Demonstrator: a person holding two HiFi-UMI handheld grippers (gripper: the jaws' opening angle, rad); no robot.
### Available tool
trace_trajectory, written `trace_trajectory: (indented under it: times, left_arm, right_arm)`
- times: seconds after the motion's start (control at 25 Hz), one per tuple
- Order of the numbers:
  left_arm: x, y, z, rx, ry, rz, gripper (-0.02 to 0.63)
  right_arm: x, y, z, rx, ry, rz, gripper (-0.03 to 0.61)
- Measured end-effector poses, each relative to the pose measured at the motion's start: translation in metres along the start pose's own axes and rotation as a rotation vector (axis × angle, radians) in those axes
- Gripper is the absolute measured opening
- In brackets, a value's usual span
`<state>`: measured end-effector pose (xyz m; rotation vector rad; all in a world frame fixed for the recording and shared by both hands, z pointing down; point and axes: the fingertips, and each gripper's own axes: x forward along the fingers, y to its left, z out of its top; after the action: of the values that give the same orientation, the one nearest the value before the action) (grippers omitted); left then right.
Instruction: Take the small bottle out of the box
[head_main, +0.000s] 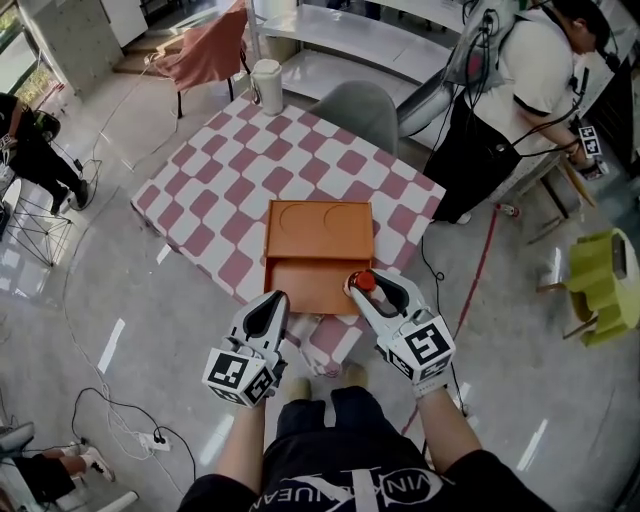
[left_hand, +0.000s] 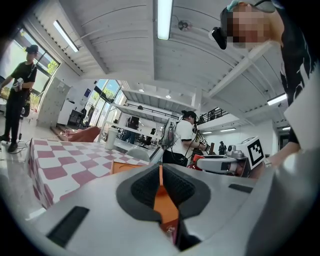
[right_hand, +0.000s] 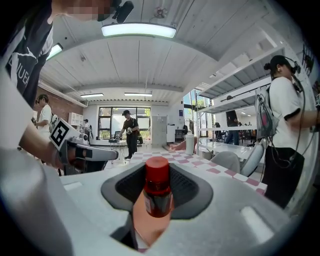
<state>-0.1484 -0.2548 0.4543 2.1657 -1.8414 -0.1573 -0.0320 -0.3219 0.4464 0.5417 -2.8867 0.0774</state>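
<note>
The right gripper (head_main: 368, 292) has its jaws wide and closed on the bottle (right_hand: 158, 192). The pads press on the two sides of the bottle's body. The bottle stands at the near right corner of the box (head_main: 318, 235), close to the near edge of the counter (head_main: 230, 160). I cannot tell if its bottom is already free of the box floor.

The left gripper (head_main: 272, 308) is at the near left corner of the box. Its jaws are almost together, and it seems they pinch the thin orange wall there, probably to keep the box steady.

I judge the step in hand is the taking out: the grasp is made and the lift is to be done. The next move calls for a straight rise until the bottle passes the box wall, then a carry to the side.

The long axis of the bottle is vertical, with the red cap up. Its lower part is hidden between the jaws.
</note>
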Motion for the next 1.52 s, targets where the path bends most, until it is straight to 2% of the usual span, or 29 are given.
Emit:
trace_trajectory:
  times: [0.72,1.52]
  left_arm:
    - [-0.001,0.011,0.035,0.028,-0.043,0.006,0.025]
    - [0.007,0.010,0.061,0.045,-0.088,0.011,0.025]
  right_arm:
    - [-0.001,-0.004,0.039,-0.020,-0.054,-0.018,0.143]
    - [-0.014,-0.021,0.065,-0.032,-0.094,-0.058,0.143]
